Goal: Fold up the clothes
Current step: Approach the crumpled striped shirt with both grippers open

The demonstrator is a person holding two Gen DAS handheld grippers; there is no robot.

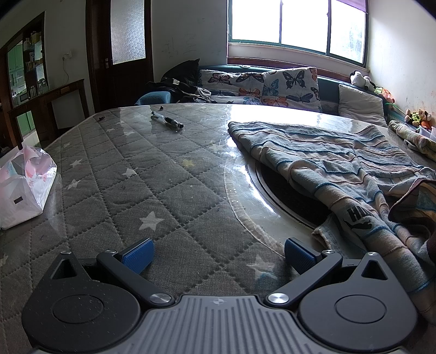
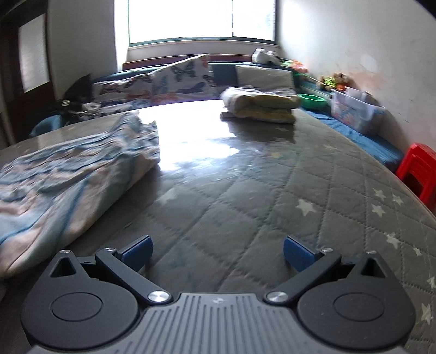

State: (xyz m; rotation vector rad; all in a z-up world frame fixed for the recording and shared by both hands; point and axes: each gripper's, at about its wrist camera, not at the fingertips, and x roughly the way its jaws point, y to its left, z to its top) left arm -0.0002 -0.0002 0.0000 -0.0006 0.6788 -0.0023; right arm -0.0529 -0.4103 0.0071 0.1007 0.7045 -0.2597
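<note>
Both cameras sit just behind their own blue pads, low over the table [image 1: 152, 174], tilted down and facing the far window [image 1: 297, 24]. The left wrist view takes in the table's left part, with the striped garment [image 1: 335, 163] near on its right. The right wrist view, blurred, covers the right part with the same garment [image 2: 68, 174] on its left; both share the butterfly cushions [image 1: 272, 87].

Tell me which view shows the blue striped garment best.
Left wrist view: the blue striped garment is sharp, stripes and black print readable. The right wrist view shows it blurred at the left edge, print unseen.
</note>
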